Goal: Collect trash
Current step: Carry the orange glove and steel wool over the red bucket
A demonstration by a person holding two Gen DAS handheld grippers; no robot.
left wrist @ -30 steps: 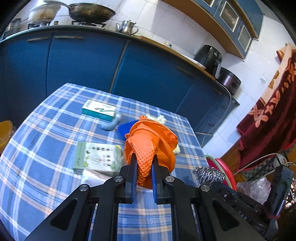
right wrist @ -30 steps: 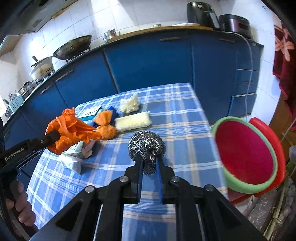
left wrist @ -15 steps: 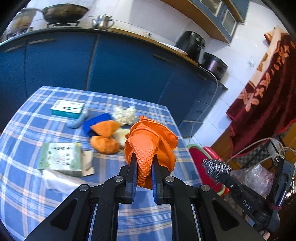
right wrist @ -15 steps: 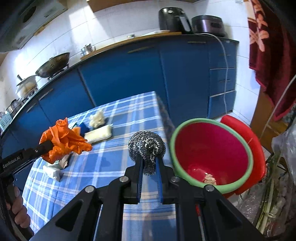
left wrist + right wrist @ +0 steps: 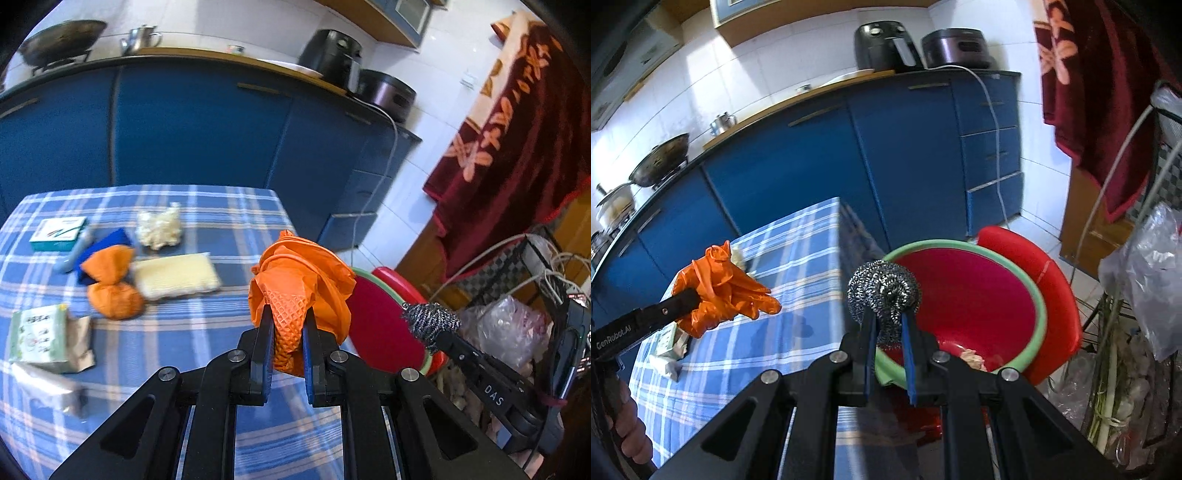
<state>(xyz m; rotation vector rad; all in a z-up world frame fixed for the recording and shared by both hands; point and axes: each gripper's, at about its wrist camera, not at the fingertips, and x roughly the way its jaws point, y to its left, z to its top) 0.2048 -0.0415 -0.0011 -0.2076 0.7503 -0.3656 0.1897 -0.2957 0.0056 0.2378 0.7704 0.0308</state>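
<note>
My left gripper is shut on a crumpled orange rubber glove, held above the right end of the blue checked table. It also shows in the right wrist view. My right gripper is shut on a steel wool scourer, held over the near rim of a red basin with a green rim that stands beside the table. The scourer shows in the left wrist view over the basin. A scrap lies in the basin's bottom.
On the table lie a yellow sponge, a tied orange bag, a white crumpled wad, a teal box, a green box and a wrapper. A red stool sits behind the basin. Blue cabinets stand behind.
Both grippers have moved right, off the table's middle toward the basin. The scourer now hangs over the basin's rim. The glove is now near the table's right edge.
</note>
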